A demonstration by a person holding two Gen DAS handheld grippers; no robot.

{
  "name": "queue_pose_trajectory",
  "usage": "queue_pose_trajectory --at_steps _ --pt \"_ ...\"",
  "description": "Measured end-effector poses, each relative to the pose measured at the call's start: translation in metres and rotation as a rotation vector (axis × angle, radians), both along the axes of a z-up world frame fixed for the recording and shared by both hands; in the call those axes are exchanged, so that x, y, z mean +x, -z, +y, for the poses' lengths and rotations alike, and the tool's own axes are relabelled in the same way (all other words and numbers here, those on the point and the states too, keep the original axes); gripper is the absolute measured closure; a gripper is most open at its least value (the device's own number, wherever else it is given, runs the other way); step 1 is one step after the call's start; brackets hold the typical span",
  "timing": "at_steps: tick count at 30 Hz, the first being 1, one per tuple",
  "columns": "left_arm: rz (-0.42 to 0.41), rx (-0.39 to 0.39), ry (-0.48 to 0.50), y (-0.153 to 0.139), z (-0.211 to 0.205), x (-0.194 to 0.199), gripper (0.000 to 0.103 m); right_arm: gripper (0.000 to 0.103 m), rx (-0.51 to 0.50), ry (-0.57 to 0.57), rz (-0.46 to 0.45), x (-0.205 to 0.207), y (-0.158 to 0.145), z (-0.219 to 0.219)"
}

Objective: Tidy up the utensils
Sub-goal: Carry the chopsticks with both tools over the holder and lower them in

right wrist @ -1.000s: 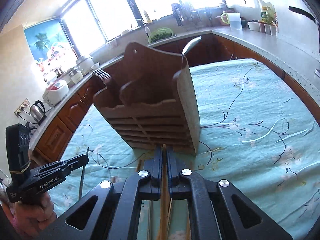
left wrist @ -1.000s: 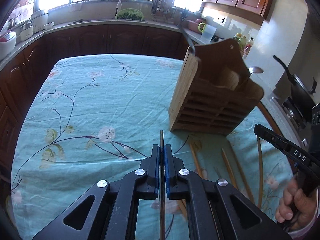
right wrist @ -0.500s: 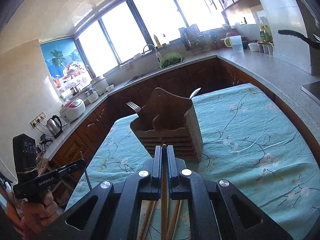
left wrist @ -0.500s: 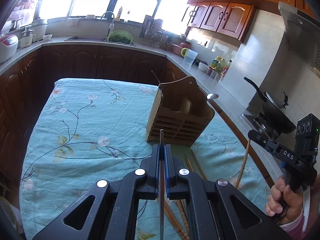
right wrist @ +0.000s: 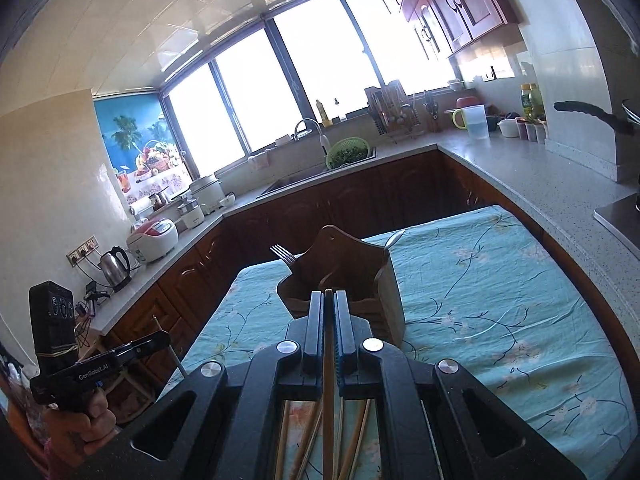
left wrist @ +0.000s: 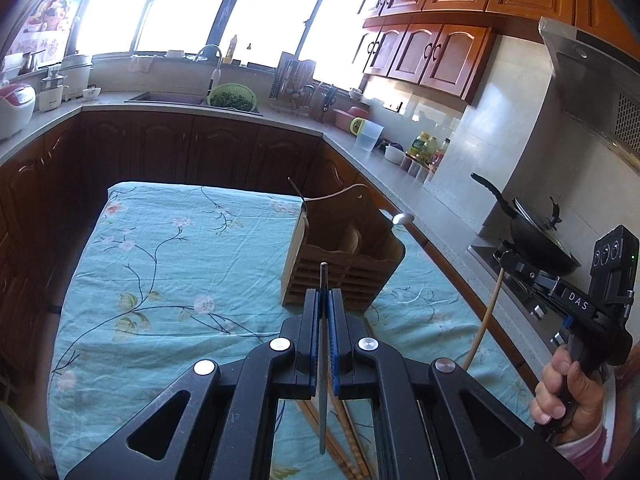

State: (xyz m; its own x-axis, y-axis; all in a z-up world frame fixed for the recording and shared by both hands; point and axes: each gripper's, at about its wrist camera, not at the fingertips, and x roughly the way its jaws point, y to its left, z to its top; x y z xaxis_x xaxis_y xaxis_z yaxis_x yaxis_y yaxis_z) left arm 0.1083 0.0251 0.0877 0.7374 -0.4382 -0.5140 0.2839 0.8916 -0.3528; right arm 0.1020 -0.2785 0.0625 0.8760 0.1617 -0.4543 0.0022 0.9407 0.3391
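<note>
**Two hand-held grippers, each clamped on one chopstick, above the worktop**

Left hand-held gripper [left wrist: 323,300]: jaws together on a thin grey metal chopstick [left wrist: 323,360], which runs lengthwise between the blue pads and juts a little past the tips. Seen from the right wrist view, the stick hangs down below this gripper.

Right hand-held gripper [right wrist: 329,300]: jaws together on a wooden chopstick [right wrist: 328,380], gripped near its upper end; the tip just shows at the fingertips. From the left wrist view the pale stick slants downward from the jaws, free of the cloth.

Wooden utensil holder [left wrist: 344,256]: upright on the worktop [left wrist: 168,264], which is covered by a teal floral cloth. It stands ahead of both grippers and below them, apart from either stick. A fork [right wrist: 284,255] rises from one end compartment, a spoon [left wrist: 401,219] from the other.

Loose wooden chopsticks [right wrist: 352,444]: several lie on the cloth beneath the grippers, on the near side of the holder.
</note>
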Motion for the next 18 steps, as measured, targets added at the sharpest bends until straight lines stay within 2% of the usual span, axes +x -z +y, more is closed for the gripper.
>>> queue_pose_trajectory --at_steps 10,18 --pt "-0.061 -0.037 -0.007 -0.016 0.001 0.015 0.101 0.099 -0.014 0.023 -0.065 0.015 -0.017 -0.006" --pt "-0.147 -0.061 -0.037 -0.036 -0.001 0.046 0.101 0.099 -0.038 0.101 -0.186 0.038 -0.045 -0.018"
